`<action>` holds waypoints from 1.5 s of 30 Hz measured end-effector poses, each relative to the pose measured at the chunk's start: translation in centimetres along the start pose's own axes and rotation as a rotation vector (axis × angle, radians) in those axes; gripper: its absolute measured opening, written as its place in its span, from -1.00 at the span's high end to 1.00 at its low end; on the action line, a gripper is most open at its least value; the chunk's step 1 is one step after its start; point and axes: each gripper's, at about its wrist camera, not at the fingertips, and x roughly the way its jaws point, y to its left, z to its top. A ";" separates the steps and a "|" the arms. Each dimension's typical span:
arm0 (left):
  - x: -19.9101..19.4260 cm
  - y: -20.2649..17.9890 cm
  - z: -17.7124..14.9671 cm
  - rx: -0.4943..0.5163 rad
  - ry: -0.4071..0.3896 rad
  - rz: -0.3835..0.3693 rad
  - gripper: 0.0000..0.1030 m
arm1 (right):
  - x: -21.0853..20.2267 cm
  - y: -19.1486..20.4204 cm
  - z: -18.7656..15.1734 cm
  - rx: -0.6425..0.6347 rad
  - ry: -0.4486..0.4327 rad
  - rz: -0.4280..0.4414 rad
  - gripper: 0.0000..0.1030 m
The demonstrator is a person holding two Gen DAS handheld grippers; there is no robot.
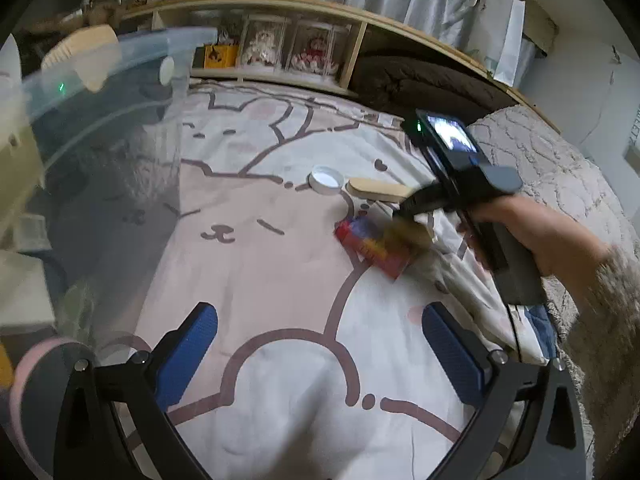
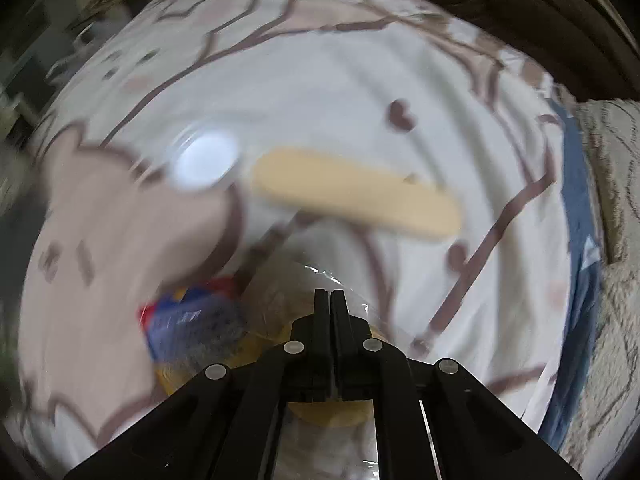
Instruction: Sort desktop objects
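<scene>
On the bear-print sheet (image 1: 280, 264) lie a white round lid (image 1: 326, 179) (image 2: 206, 160), a pale wooden stick-shaped piece (image 1: 378, 190) (image 2: 352, 196) and a red-and-blue packet (image 1: 368, 244) (image 2: 192, 320). A hand holds my right gripper (image 1: 402, 214) (image 2: 330, 294) pointing steeply down over the packet. Its jaws are pressed together on a clear-wrapped yellow-brown item (image 1: 410, 236) (image 2: 332, 416), which is blurred. My left gripper (image 1: 320, 312) stands open above bare sheet in the foreground, its blue pads (image 1: 188, 352) wide apart with nothing between them.
A clear plastic box (image 1: 120, 120) fills the left side. A wooden headboard shelf (image 1: 280, 48) with boxed dolls runs along the back. A grey fuzzy blanket (image 1: 540, 160) (image 2: 612, 240) lies at the right. A pink round object (image 1: 36, 364) sits at the lower left.
</scene>
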 end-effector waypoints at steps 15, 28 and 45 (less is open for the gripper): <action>-0.2 1.6 -0.8 -0.041 0.065 0.044 -0.99 | -4.9 4.5 -7.9 0.069 -0.065 0.271 0.85; 1.0 1.9 -1.7 -0.096 0.138 -0.004 -0.99 | -1.5 7.2 -1.8 0.065 -0.084 0.260 0.84; -2.0 1.7 -1.0 -0.074 0.099 0.019 -0.99 | -5.5 6.7 -14.3 0.102 0.004 0.437 0.85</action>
